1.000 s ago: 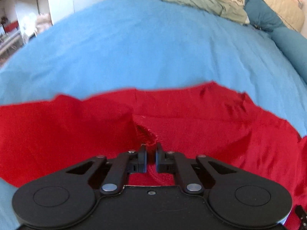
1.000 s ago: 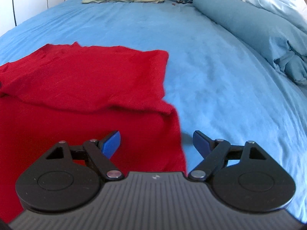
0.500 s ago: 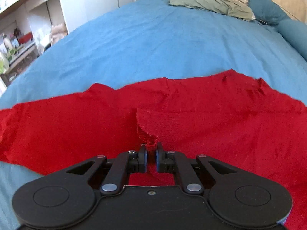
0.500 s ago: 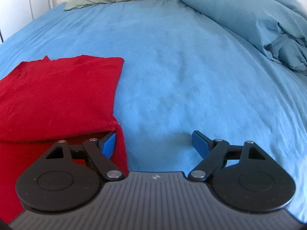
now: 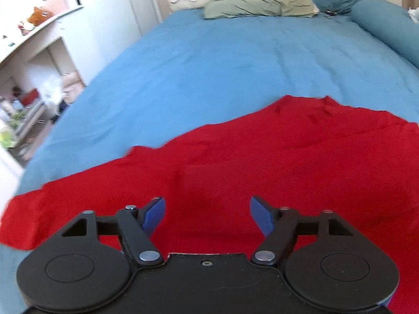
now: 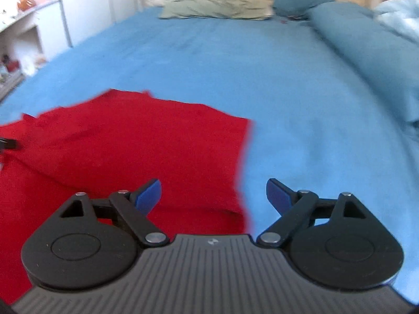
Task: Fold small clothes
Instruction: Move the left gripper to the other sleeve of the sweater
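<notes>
In the left wrist view, the left gripper hangs with its blue-padded jaws spread wide and empty above the red garment, which lies flat on the blue bed sheet toward the bed's near edge. In the right wrist view, the right gripper is likewise spread and holding nothing, poised over the garment's right edge, with the green pillow at the bed's far end.

Beyond the red cloth, open blue bed ran to the pillows; a rolled duvet blocked the right side.
</notes>
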`<state>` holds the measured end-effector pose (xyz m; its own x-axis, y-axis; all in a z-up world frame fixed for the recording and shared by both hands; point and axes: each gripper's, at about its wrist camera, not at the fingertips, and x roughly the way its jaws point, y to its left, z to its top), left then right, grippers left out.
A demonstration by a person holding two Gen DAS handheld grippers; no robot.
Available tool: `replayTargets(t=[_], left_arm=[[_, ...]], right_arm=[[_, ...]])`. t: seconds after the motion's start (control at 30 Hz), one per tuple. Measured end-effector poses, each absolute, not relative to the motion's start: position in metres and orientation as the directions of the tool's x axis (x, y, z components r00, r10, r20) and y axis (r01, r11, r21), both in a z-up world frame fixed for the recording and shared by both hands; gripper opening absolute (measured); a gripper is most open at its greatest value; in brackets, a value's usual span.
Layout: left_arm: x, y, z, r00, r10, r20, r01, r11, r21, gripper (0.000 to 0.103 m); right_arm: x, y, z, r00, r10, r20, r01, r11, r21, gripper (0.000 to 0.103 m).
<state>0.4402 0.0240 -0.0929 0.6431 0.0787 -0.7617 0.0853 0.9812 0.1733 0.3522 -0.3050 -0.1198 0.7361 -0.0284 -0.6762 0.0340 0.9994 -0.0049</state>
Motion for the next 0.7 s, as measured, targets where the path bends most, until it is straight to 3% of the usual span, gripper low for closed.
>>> replayTargets(t=[0.2,0.27,0.4,0.53,0.7], left_arm=[[0.466,0.005,-0.126,0.594,0.037,-0.804,0.115,0.985,0.131,0.077],[0.466,0.008,-0.135,0.572,0.042,-0.819,0.111,0.985,0.128,0.077],[0.462,0.013,-0.135,0.563,0.028,-0.826,0.092,0.991,0.097,0.085],[0.462,0.015,-0.136,0.560,0.030,-0.828,0.083,0.992,0.092,0.086],[0.462,0.013,-0.135,0.558,0.042,-0.829,0.076,0.992,0.101,0.086]], right_arm=[[0.384,-0.304,-0.163,0.664,0.016,-0.748,0.117,0.985,0.125,0.103],[0.375,-0.313,-0.168,0.687,0.043,-0.726,0.116,0.979,0.168,0.102],[0.379,-0.310,-0.151,0.693,0.047,-0.720,0.067,0.989,0.130,0.103],[0.413,-0.300,-0.141,0.727,0.103,-0.679,-0.002,0.989,0.148,0.103],[0.469,-0.318,-0.164,0.700,0.029,-0.713,0.102,0.985,0.140,0.103]])
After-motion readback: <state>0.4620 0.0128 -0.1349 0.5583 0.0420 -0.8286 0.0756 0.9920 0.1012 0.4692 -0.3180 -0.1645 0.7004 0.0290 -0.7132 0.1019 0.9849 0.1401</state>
